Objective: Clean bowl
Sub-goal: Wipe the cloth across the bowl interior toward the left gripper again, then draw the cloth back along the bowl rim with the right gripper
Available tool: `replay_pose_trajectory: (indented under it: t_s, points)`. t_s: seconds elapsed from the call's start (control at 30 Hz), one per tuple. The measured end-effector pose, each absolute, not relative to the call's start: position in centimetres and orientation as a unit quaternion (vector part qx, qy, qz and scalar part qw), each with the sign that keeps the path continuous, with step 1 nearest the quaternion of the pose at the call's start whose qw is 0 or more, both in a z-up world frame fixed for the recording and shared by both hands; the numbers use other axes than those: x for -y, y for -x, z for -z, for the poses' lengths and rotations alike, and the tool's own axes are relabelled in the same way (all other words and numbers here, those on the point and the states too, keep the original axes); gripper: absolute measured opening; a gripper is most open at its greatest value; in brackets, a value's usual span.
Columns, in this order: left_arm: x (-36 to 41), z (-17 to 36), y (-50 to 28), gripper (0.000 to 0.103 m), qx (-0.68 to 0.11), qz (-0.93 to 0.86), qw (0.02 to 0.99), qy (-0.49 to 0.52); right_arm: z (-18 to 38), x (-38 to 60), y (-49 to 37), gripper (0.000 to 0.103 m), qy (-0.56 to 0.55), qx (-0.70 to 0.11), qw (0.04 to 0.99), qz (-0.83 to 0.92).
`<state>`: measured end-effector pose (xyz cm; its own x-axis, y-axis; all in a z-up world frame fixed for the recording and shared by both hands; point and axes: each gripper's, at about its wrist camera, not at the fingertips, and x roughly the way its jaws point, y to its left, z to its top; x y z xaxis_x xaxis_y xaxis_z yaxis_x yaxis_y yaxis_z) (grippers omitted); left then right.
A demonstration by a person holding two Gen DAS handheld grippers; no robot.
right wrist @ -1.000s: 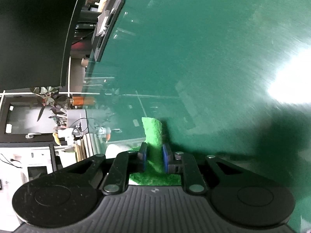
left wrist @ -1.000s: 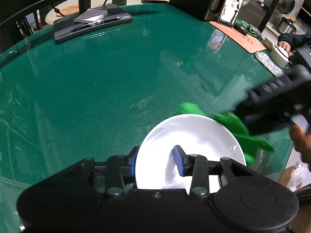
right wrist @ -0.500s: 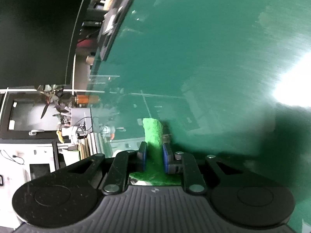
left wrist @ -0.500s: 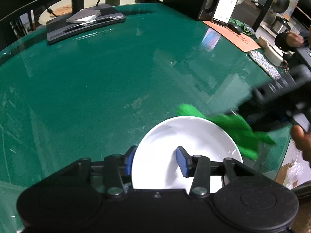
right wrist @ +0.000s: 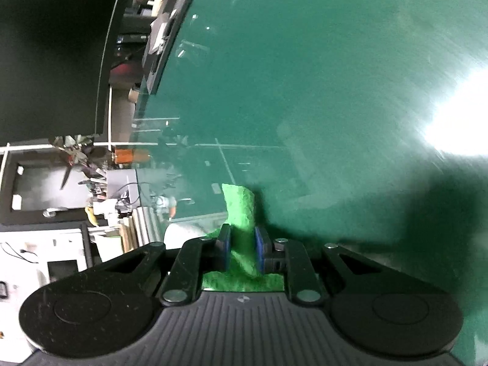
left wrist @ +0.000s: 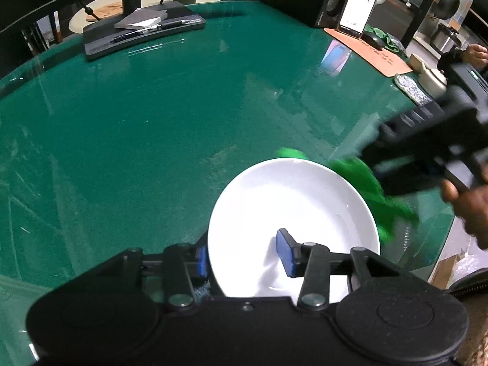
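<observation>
A white bowl [left wrist: 292, 213] sits on the green glass table near its front edge. My left gripper [left wrist: 244, 259] is shut on the bowl's near rim, one pad outside and one pad inside. My right gripper [right wrist: 241, 248] is shut on a green cloth [right wrist: 239, 210]. In the left wrist view the right gripper's black body [left wrist: 433, 149] hangs at the bowl's far right rim, and the cloth [left wrist: 366, 189] drapes over that rim, blurred. The bowl does not show clearly in the right wrist view.
A black tray with a pen and a grey pad [left wrist: 140, 30] lies at the table's far left. A speaker [left wrist: 323, 0], a lit phone [left wrist: 357, 12] and an orange mat [left wrist: 375, 52] stand at the far right. The table edge [left wrist: 439, 244] runs close behind the bowl's right side.
The right gripper with the cloth has shifted slightly along the bowl's right rim. The left gripper keeps its hold on the bowl and its view has tilted a little.
</observation>
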<state>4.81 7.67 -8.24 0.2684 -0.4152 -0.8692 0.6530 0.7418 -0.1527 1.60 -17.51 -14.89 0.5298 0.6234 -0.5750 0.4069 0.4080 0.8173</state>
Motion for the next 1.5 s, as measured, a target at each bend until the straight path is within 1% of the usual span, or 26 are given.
replay_pose_trajectory:
  t_s: [0.17, 0.2, 0.53, 0.77, 0.83, 0.97, 1.07, 1.13, 1.23, 1.33, 1.4, 1.5]
  points:
    - [-7.7, 8.2, -4.6, 0.043, -0.5, 0.336, 0.789, -0.12, 14.6, 15.5, -3.7, 0.018, -0.529, -0.479, 0.692, -0.108]
    - [-7.7, 8.2, -4.6, 0.046, -0.499, 0.335, 0.79, -0.12, 14.7, 15.4, -3.6, 0.018, -0.53, -0.484, 0.687, -0.114]
    - [-7.3, 8.3, -4.5, 0.045, -0.494, 0.345, 0.788, -0.127, 14.8, 18.0, 1.3, 0.018, -0.56, -0.485, 0.666, -0.089]
    - [-7.0, 8.3, -4.5, 0.046, -0.494, 0.347, 0.786, -0.133, 15.2, 14.8, -3.2, 0.018, -0.535, -0.488, 0.68, -0.114]
    - [-7.1, 8.3, -4.4, 0.047, -0.495, 0.349, 0.785, -0.132, 15.0, 14.2, -3.7, 0.018, -0.525, -0.492, 0.684, -0.121]
    - [-6.8, 8.4, -4.4, 0.049, -0.494, 0.356, 0.782, -0.134, 15.1, 15.9, -1.8, 0.018, -0.542, -0.487, 0.676, -0.111]
    - [-6.7, 8.4, -4.4, 0.048, -0.493, 0.358, 0.781, -0.135, 15.1, 17.7, 0.4, 0.015, -0.55, -0.488, 0.671, -0.096]
    - [-6.6, 8.4, -4.4, 0.048, -0.492, 0.359, 0.781, -0.139, 15.2, 18.1, 1.2, 0.015, -0.55, -0.494, 0.667, -0.093]
    - [-6.5, 8.4, -4.3, 0.049, -0.491, 0.36, 0.781, -0.142, 15.6, 17.5, 0.5, 0.014, -0.542, -0.5, 0.67, -0.087]
    - [-6.5, 8.4, -4.3, 0.049, -0.491, 0.358, 0.781, -0.144, 15.9, 15.5, -2.3, 0.014, -0.531, -0.496, 0.678, -0.107]
    - [-6.5, 8.4, -4.2, 0.05, -0.491, 0.357, 0.781, -0.145, 15.7, 14.3, -3.7, 0.014, -0.523, -0.498, 0.681, -0.123]
    - [-6.5, 8.4, -4.1, 0.056, -0.492, 0.36, 0.779, -0.146, 15.4, 14.2, -3.8, 0.014, -0.518, -0.498, 0.683, -0.13]
